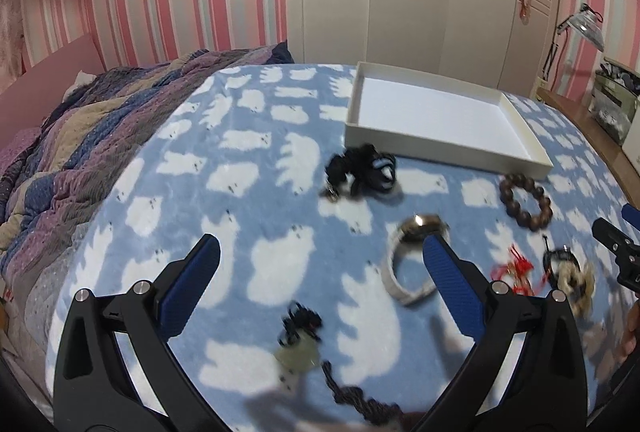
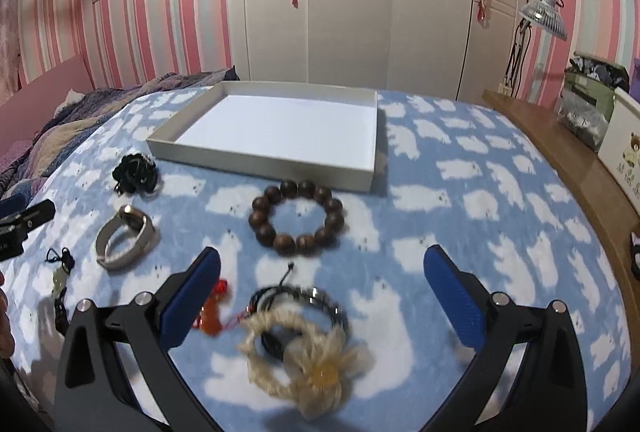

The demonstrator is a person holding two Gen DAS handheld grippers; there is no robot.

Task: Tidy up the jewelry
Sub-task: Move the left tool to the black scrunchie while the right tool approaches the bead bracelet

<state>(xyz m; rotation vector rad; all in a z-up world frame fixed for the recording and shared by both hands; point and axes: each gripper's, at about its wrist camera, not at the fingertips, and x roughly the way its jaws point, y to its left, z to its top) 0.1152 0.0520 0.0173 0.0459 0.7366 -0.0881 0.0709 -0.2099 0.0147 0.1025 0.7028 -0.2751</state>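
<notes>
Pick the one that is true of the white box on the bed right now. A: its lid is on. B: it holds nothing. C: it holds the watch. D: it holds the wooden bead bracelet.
B: the white box shows only its bare white floor, while the wooden bead bracelet and the watch lie on the blanket in front of it.

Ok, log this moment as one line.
left gripper open, empty | right gripper open, empty | shallow white cardboard tray empty | brown wooden bead bracelet on blanket
</notes>
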